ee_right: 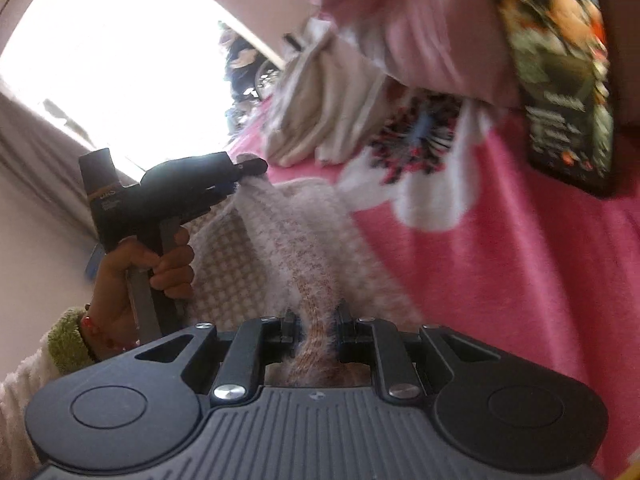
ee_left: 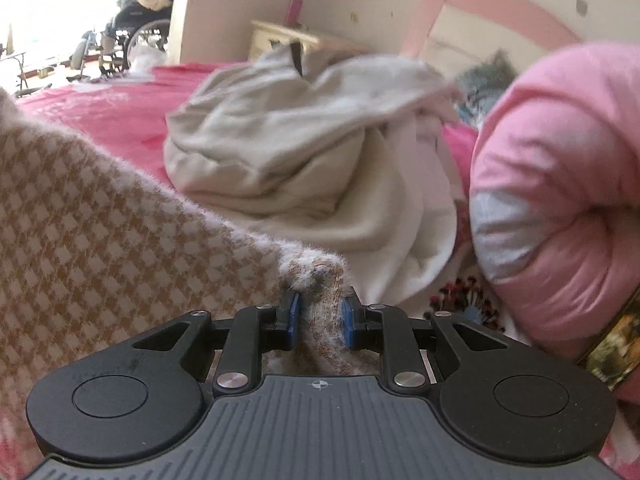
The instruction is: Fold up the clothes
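Well, past both tools lies a pink bed cover (ee_left: 120, 116) with a heap of pale clothes (ee_left: 304, 152) on it — and the left gripper (ee_left: 320, 316) and right gripper (ee_right: 314, 326) each pinch the fuzzy checked sweater (ee_left: 100, 240) stretched between them.

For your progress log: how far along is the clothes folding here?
Done: no folded garment in view. In hand: the left gripper and right gripper both grip the checked knit. Left: folding it, then the beige pile on the bed.
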